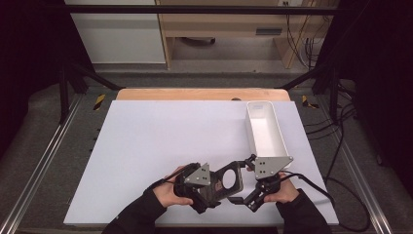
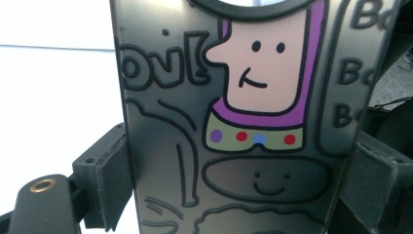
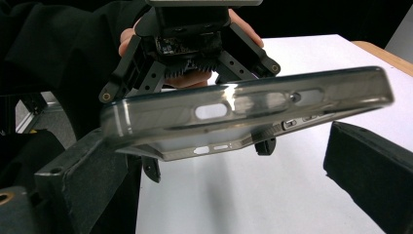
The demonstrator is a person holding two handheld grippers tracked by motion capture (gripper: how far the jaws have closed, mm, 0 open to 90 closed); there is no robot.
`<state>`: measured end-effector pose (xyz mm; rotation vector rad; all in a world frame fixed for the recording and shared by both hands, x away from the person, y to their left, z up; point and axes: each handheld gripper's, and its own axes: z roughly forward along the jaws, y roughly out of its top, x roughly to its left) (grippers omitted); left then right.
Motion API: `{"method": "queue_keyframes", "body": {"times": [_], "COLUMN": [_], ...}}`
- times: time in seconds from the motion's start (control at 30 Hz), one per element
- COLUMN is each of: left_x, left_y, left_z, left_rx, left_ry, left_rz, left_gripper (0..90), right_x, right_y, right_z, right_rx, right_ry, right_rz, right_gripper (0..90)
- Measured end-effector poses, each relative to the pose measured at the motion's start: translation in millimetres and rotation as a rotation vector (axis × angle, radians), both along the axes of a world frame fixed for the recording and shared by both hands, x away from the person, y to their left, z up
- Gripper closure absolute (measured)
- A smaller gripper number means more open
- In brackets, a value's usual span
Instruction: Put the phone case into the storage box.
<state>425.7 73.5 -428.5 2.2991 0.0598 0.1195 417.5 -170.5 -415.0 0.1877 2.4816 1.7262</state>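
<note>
Grip comes from the left gripper (image 1: 214, 187), its jaws clamped on the phone case (image 1: 229, 178) above the table's (image 1: 146, 146) near edge. Case's long edge crosses between the right gripper's (image 1: 243, 197) wide-open jaws, near the white bin (image 1: 280, 141).

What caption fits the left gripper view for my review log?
Left tongs clamp a grey phone case printed with cartoon doodles, one pad against each edge.

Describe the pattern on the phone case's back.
Smoky translucent phone case with black-outlined cartoon faces and lettering; left gripper view.
</note>
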Motion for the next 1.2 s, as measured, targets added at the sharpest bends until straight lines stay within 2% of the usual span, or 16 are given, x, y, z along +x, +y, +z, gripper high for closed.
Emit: {"method": "queue_keyframes", "body": {"times": [0.27, 0.6, 0.93, 1.2], "left_x": [-2.3, -3.6, -3.5, -3.0], "left_y": [-5.6, -6.6, -6.7, -6.1], "left_z": [-1.6, -1.8, -2.0, -1.8], "left_rx": [0.003, -0.008, -0.01, -0.011], "left_ry": [0.0, -0.002, 0.001, 0.013], "left_rz": [-0.031, -0.047, -0.048, -0.047], "left_gripper": [11.6, 11.6, 11.5, 11.2], "right_x": [-0.5, -1.5, -1.7, -1.0], "right_y": [0.9, 2.1, 2.1, 2.3], "right_z": [-1.1, -2.6, -3.0, -2.7], "right_rx": [0.006, 0.011, 0.016, 0.018], "right_ry": [-0.003, 0.001, -0.002, 0.014], "right_rz": [0.013, 0.047, 0.064, 0.065], "right_gripper": [4.1, 8.8, 11.3, 11.8]}}
